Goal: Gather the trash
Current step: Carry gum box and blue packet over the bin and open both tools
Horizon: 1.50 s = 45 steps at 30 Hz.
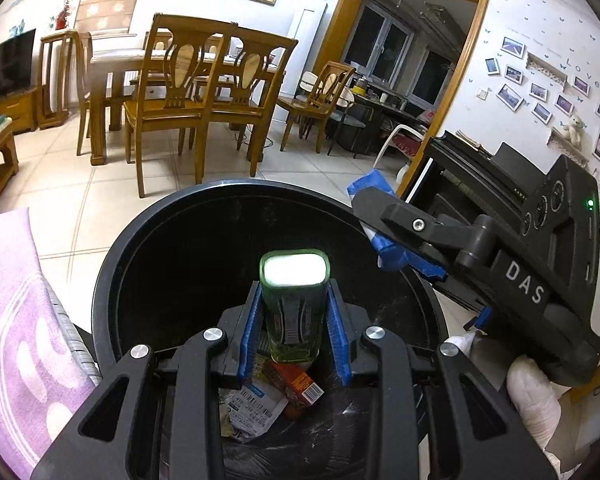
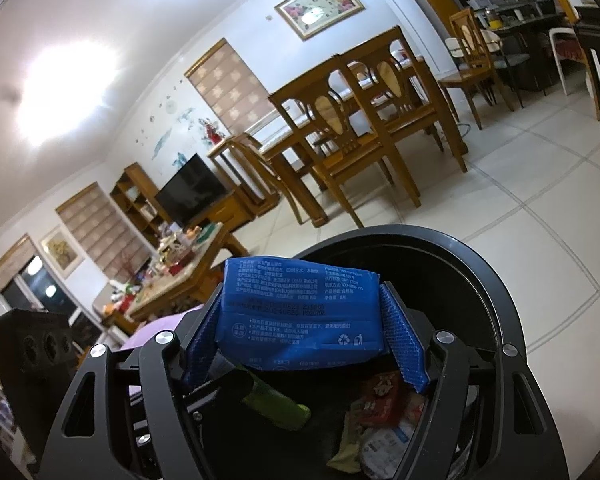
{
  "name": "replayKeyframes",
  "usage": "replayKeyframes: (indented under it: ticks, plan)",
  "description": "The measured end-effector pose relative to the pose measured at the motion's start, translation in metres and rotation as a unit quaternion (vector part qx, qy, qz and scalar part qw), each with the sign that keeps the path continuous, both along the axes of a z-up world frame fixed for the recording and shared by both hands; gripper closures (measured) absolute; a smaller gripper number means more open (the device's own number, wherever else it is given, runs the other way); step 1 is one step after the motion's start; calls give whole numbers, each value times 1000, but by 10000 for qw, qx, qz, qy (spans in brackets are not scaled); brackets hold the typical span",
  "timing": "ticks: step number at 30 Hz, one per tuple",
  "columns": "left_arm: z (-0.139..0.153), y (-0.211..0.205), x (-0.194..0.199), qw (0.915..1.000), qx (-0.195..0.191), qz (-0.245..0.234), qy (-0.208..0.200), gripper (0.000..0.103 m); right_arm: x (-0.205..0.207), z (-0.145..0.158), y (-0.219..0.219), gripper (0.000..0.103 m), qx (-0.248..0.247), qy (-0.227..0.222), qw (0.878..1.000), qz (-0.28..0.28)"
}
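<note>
My left gripper (image 1: 294, 300) is shut on a green bottle (image 1: 294, 304) and holds it over the open black trash bin (image 1: 140, 240). The bottle also shows in the right wrist view (image 2: 278, 402), low over the bin. My right gripper (image 2: 304, 312) is shut on a blue wipes packet (image 2: 300, 312) above the same bin (image 2: 480, 272). In the left wrist view the right gripper (image 1: 384, 232) and its blue packet (image 1: 374, 184) hang over the bin's right rim. Wrappers and a red carton (image 1: 296, 388) lie at the bin's bottom.
A purple cloth (image 1: 16, 312) lies left of the bin. Wooden dining chairs and a table (image 1: 204, 92) stand beyond on the tiled floor. A black piano (image 1: 480, 172) stands at the right. A cluttered coffee table (image 2: 172, 276) and a TV (image 2: 192, 188) are at the left.
</note>
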<state>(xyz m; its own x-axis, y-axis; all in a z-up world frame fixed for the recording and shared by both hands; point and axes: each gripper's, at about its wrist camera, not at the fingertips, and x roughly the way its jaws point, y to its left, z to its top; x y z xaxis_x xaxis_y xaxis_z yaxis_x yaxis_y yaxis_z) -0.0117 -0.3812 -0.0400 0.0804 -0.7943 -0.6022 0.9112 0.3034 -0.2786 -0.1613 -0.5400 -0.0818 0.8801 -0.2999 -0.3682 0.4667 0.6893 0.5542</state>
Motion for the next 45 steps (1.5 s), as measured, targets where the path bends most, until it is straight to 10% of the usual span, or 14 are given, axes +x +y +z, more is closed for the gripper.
replayKeyframes:
  ticks: [17,21,30,45]
  plan:
    - [0,-2,-5,9999,71,-23,-122,68,0,0,0,20,204,-162,9996,66]
    - [2,0,-5,9997,38,55,-240,34,-4,-1,-1,11,310,-280,9991,96]
    - [3,1,-6,9990,13,181,-407,5,-20,0,3,5,509,-724,9961,71]
    - [8,7,-9,9984,-127,239,-498,5,-34,5,8,5,740,-1037,9917,169]
